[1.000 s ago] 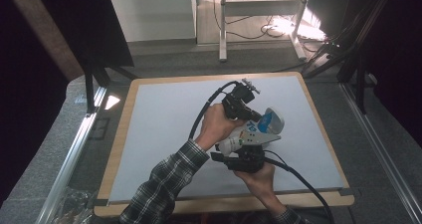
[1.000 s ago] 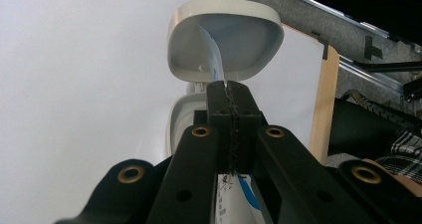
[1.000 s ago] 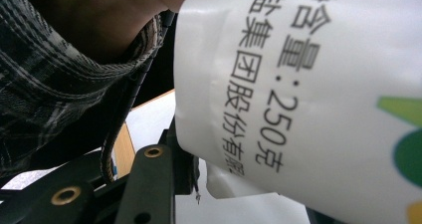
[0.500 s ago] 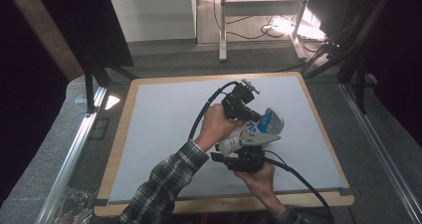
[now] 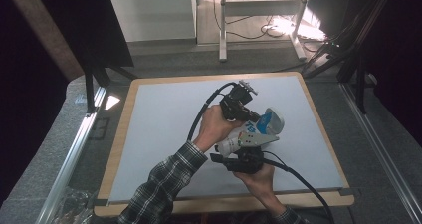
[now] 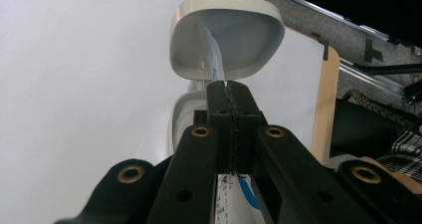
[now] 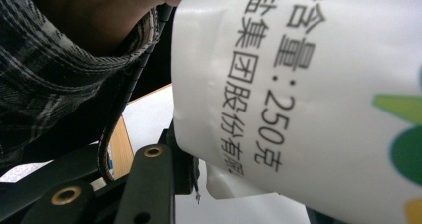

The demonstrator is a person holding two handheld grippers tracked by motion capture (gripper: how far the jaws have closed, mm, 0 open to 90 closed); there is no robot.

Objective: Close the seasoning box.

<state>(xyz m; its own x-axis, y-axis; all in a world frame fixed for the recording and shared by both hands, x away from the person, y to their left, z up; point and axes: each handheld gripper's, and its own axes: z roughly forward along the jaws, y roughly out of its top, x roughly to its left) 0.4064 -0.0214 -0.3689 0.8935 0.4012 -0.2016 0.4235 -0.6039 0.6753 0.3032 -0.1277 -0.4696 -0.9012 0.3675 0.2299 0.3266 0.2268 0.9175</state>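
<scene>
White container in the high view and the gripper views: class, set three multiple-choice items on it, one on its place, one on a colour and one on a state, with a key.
1. Where is the white container?
A. Held over the grey mat between the two grippers
B. Lying on the floor
C. Standing at the mat's far left corner

2. What colour is its lid?
A. Red
B. White
C. Black

3. How is the lid?
A. Shut
B. Taken off and lying on the mat
C. Flipped open, still hinged to the container

Key: 1 A, the right gripper grips its body and the left gripper is at its top. 2 B, the left gripper view shows it white inside and out. 3 C, it stands up behind the shut jaws that pinch a film strip.
</scene>
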